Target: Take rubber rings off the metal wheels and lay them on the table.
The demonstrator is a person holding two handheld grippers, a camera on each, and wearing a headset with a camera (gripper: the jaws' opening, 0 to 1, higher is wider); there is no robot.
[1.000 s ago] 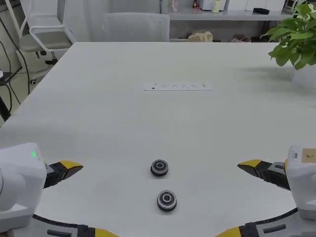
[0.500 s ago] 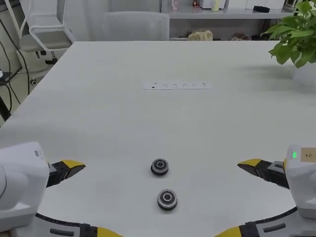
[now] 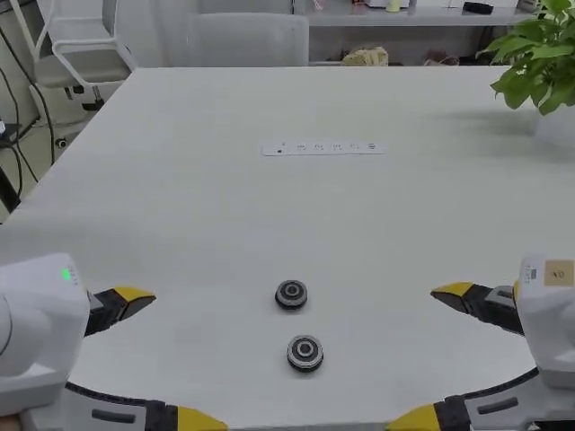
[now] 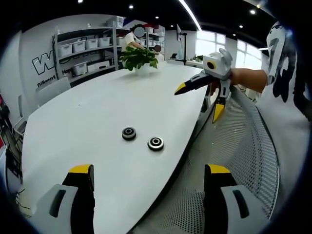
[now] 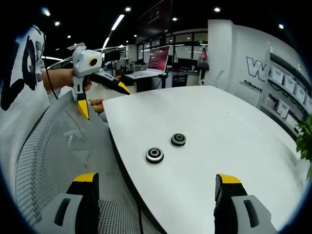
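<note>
I hold the left gripper (image 3: 186, 358) low at the table's (image 3: 269, 206) near edge, at about 8 o'clock from the wheels, and the right gripper (image 3: 411, 356) mirrors it at about 4 o'clock. Both point inward across the tabletop. In the left gripper view, a hand (image 4: 240, 78) grips the right gripper level, one yellow tip over the table and the other below its edge. The right gripper view shows the left gripper posed the same way. Both claws are spread wide and released, touching nothing; each one's jaws stand well apart with the two wheels between them, farther out. The near wheel (image 3: 305, 353) lies flat close to the table edge, and the far wheel (image 3: 291, 294) sits just beyond it at about 11 o'clock, apart from it. Each shows a dark outer ring around a pale metal centre, so the rubber looks seated on both. A power strip (image 3: 323, 147) lies at 12 o'clock mid-table, and a plant (image 3: 539, 63) stands at 2 o'clock.
</note>
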